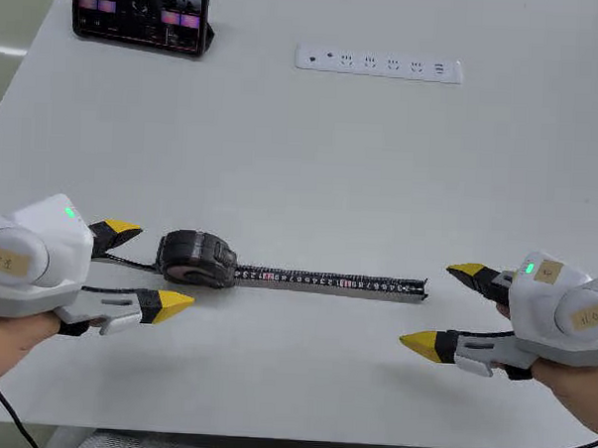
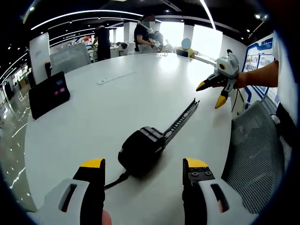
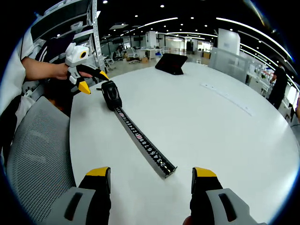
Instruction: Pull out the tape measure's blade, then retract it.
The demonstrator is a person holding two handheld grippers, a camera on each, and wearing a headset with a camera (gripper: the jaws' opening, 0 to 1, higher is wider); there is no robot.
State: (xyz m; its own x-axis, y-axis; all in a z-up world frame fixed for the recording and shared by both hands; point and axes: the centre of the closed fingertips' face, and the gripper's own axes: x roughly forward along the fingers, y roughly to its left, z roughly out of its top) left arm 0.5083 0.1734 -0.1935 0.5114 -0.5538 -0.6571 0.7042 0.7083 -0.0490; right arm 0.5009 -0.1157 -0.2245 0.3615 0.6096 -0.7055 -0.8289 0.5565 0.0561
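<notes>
Near the front edge of the white round counter (image 1: 283, 134): a black, rubber-cased tape measure (image 1: 196, 258), with its dark steel blade (image 1: 328, 282) already drawn out flat to the right. Left tongs (image 1: 156, 264) wide open and empty, just left of the case, one jaw on each side of its thin black strap (image 1: 129, 262). Right tongs (image 1: 436, 304) also wide open, holding nothing, just right of the blade's end hook (image 1: 422, 288). Probably a compact, rather heavy case, grippy enough to pinch across the body. Thin and springy blade, likely sharp-edged and quick to snap back, so better taken at the hook. Plenty of bare room to the far side and right; near edge close.
</notes>
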